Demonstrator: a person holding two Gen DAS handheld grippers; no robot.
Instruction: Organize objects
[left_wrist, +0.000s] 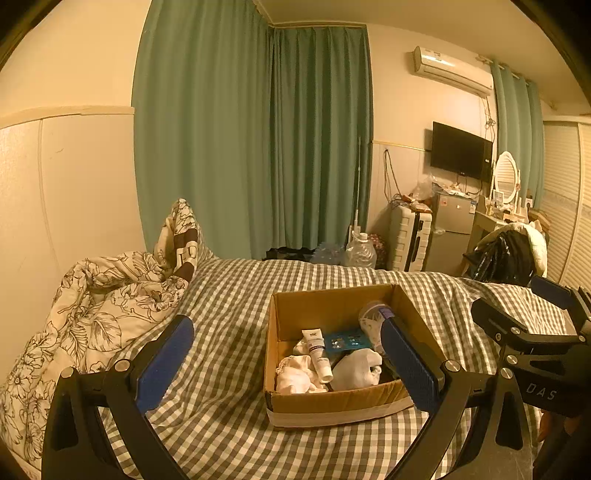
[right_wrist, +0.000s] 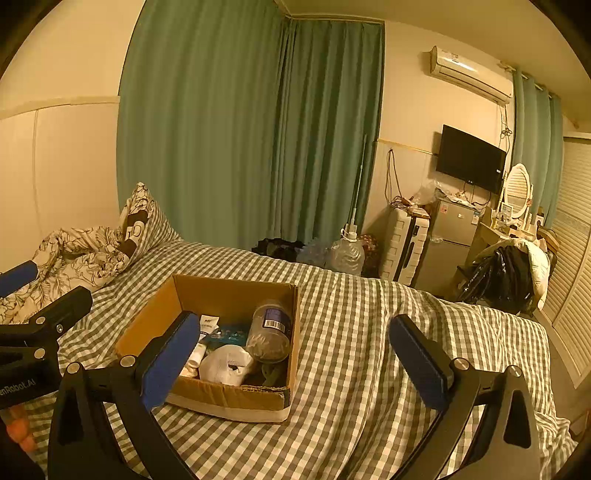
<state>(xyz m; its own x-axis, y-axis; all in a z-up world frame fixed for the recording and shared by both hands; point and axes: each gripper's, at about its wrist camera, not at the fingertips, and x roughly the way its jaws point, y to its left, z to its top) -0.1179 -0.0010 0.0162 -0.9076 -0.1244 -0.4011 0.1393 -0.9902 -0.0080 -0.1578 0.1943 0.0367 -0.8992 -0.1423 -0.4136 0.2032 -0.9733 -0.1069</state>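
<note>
An open cardboard box (left_wrist: 332, 404) sits on the checked bedsheet (left_wrist: 229, 295); it also shows in the right wrist view (right_wrist: 229, 397). Inside lie a white tube (left_wrist: 317, 354), white cloths (left_wrist: 295, 374), a blue card (left_wrist: 347, 341) and a clear plastic jar (right_wrist: 269, 332). My left gripper (left_wrist: 288, 365) is open and empty, held above the box's near side. My right gripper (right_wrist: 295, 365) is open and empty, just right of the box.
A rumpled floral quilt (left_wrist: 92, 314) lies at the bed's left. Beyond the bed stand green curtains (left_wrist: 258, 129), a water jug (left_wrist: 360, 251), a white suitcase (left_wrist: 410, 240), a small fridge (left_wrist: 450, 229) and a chair with clothes (left_wrist: 506, 254).
</note>
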